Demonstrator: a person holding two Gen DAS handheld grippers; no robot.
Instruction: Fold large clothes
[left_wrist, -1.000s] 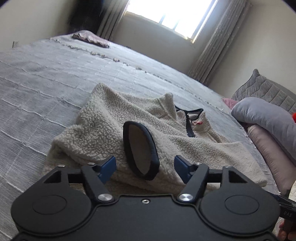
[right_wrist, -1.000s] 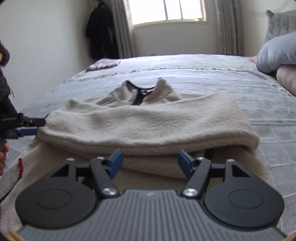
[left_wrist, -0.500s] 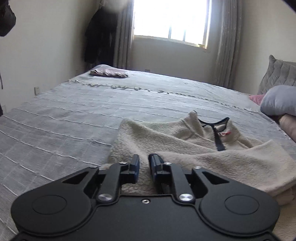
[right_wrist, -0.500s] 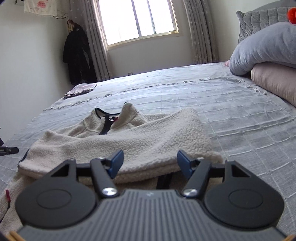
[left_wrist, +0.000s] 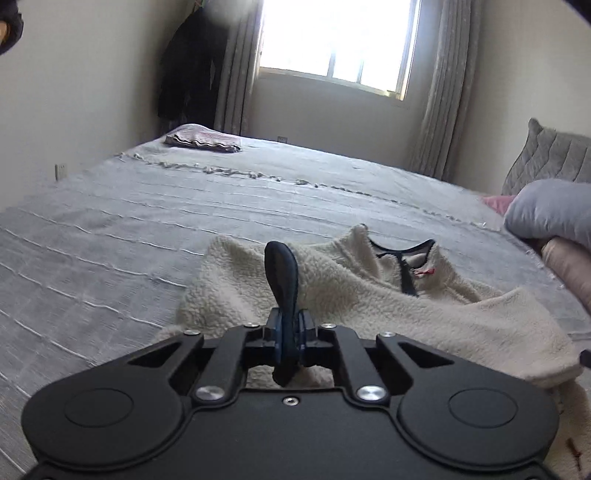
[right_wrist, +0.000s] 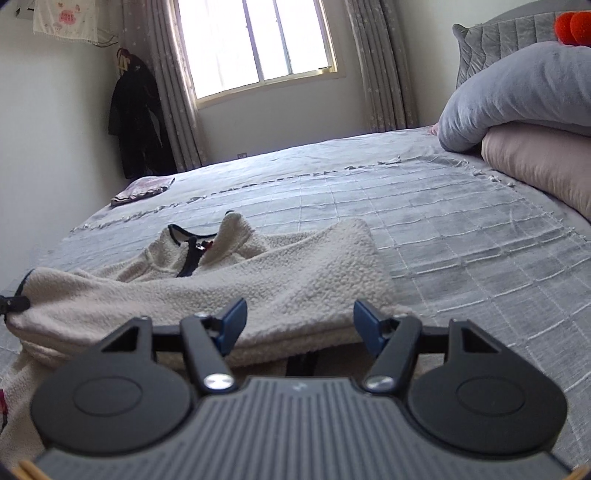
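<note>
A cream fleece jacket (left_wrist: 369, 295) lies partly folded on the grey bedspread (left_wrist: 110, 229), its dark-trimmed collar and zipper (left_wrist: 404, 269) pointing toward the window. My left gripper (left_wrist: 289, 328) has its jaws closing tight on the sleeve's dark cuff (left_wrist: 282, 273). The pads press on the cuff, which stands up between them. In the right wrist view the fleece jacket (right_wrist: 295, 273) stretches from the left edge to the middle. My right gripper (right_wrist: 299, 325) is open at the jacket's near folded edge, with fleece between its fingers but not pinched.
Grey pillow (right_wrist: 517, 92) on a pink pillow (right_wrist: 535, 162) stacked at the right by the headboard. A small folded cloth (right_wrist: 142, 188) lies at the bed's far left corner. Dark coat (right_wrist: 136, 122) hangs beside the curtained window. Bare bedspread (right_wrist: 461, 251) spreads right of the jacket.
The left jaws closed on the dark cuff and raised it off the fleece, and the view rolled level. The right gripper shifted along the jacket's near edge and stayed open.
</note>
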